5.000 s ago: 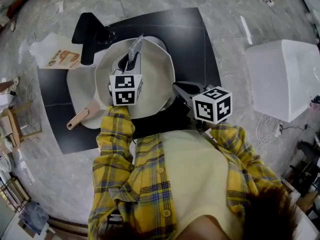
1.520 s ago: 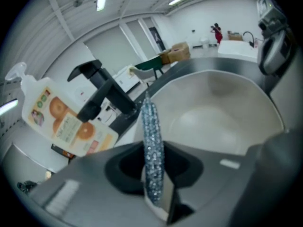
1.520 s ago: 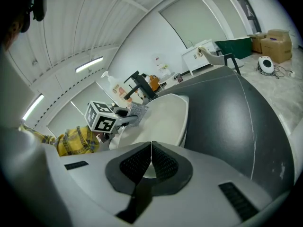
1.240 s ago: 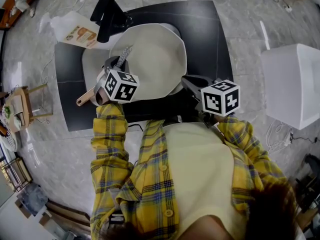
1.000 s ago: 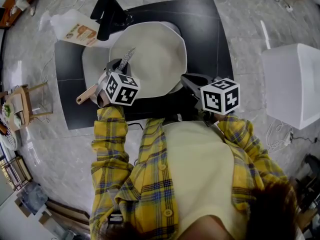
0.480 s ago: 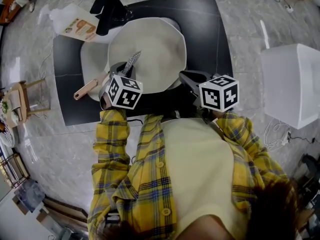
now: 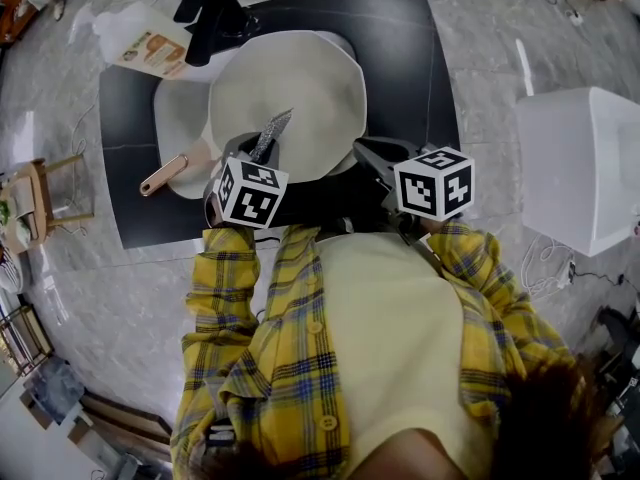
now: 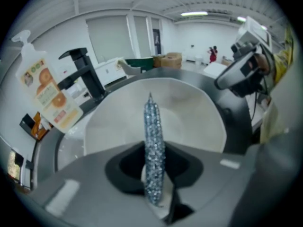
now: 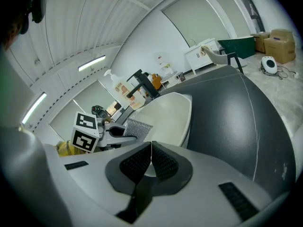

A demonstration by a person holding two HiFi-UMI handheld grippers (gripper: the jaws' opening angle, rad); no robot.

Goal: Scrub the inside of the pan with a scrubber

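Note:
A cream pan (image 7: 290, 88) lies over the sink, its tan handle (image 7: 165, 176) pointing left. My left gripper (image 7: 258, 156) is shut on a silver mesh scrubber (image 7: 273, 133), which stands edge-up over the pan's near side. In the left gripper view the scrubber (image 8: 154, 145) rises between the jaws in front of the pan's (image 8: 189, 117) inside. My right gripper (image 7: 368, 156) is shut on the pan's near right rim. In the right gripper view its pads (image 9: 161, 162) meet on the pan's (image 9: 168, 115) edge, with the scrubber (image 9: 137, 129) behind.
A black faucet (image 7: 205, 8) and a soap bottle (image 7: 140, 43) stand at the far left of the black counter (image 7: 410, 58). The white sink basin (image 7: 180, 113) shows left of the pan. A white box (image 7: 580, 163) sits on the floor to the right.
My left gripper has carried the scrubber from the pan's left edge, near the handle, rightward to its near middle. The right gripper has stayed on the rim.

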